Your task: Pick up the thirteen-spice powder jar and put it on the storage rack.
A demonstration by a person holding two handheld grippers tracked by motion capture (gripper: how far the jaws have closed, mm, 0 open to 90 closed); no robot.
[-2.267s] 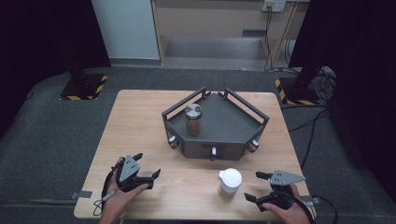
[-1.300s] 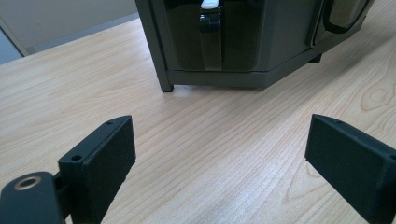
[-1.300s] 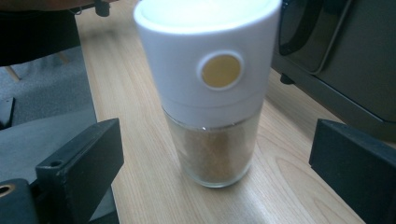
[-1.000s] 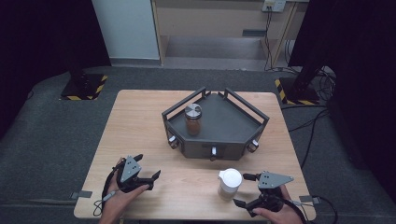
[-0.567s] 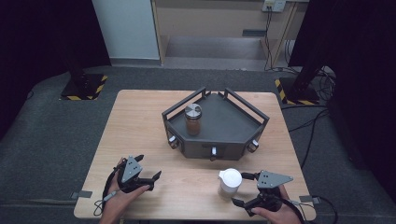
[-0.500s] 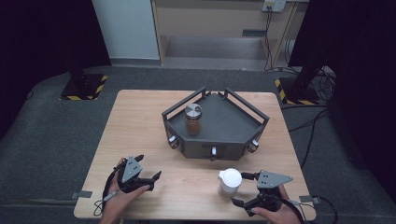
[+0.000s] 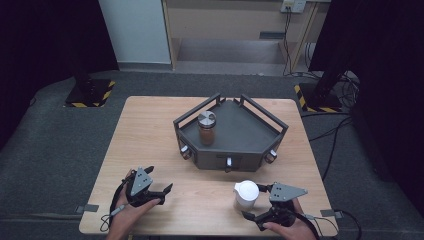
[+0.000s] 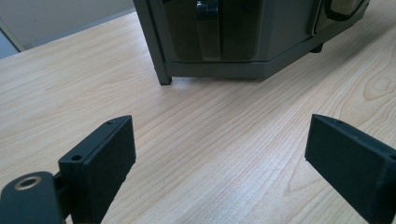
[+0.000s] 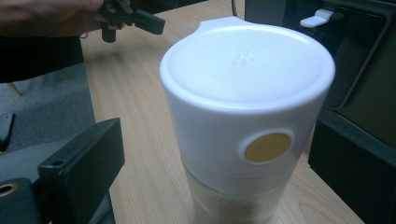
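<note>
right gripper (image 7: 256,202) stands spread around the white-lidded jar (image 7: 246,194) near the table's (image 7: 150,130) right edge, jaws not touching; left gripper (image 7: 159,186) spread, empty.

Your white-lidded, clear-bodied plastic jar (image 7: 246,194) (image 9: 246,121) stands upright on the light wooden table (image 7: 150,140), near its front edge, lid on, round yellow button on the lid's side, in front of the grey tray.

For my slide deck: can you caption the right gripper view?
Right gripper open around a white-lidded jar on the wooden table, jaws not yet touching it.
</note>
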